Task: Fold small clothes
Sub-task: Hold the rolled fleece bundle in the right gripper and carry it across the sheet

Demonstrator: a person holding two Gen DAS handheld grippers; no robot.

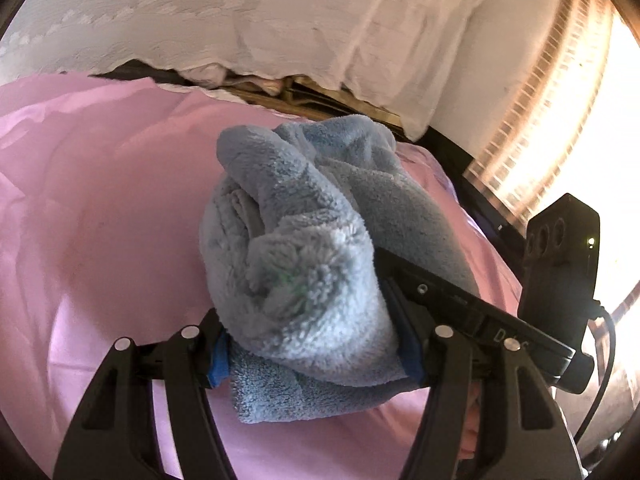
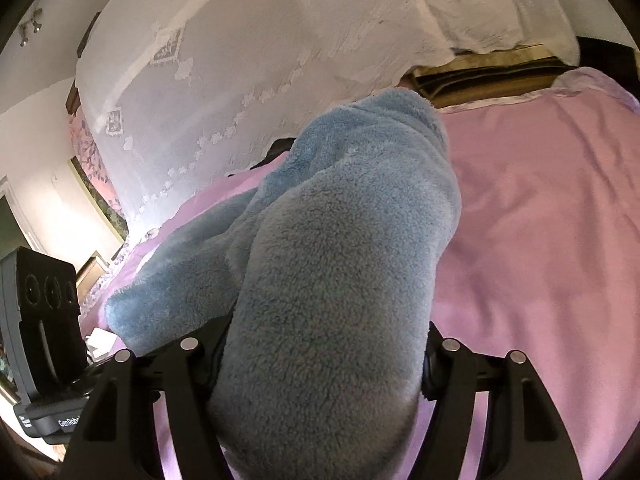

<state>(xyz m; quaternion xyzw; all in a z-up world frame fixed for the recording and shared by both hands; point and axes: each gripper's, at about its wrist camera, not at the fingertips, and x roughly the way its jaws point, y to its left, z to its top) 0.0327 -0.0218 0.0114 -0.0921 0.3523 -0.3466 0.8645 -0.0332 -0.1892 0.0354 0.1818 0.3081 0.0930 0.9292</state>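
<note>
A bed spread with a pink sheet (image 1: 100, 200) fills both views, and a white lace curtain (image 2: 224, 92) hangs behind it; bright light is seen through a slatted blind (image 1: 532, 140) at the right edge of the left wrist view. A fluffy light-blue garment (image 1: 304, 240) is bunched up above the pink sheet and is gripped at two places. In the left wrist view the left tongs (image 1: 316, 360) are clamped on a thick wad of the garment, with the blue pads (image 1: 218, 364) pressed into the pile on either side and a loose flap hanging below them. In the right wrist view the right tongs (image 2: 320, 364) are clamped on another thick roll of the same garment (image 2: 340, 240), which bulges up between the black fingers and hides the pads almost wholly. A black camera unit on the other gripper is seen at the edge of each view, so the two are held close together.
</note>
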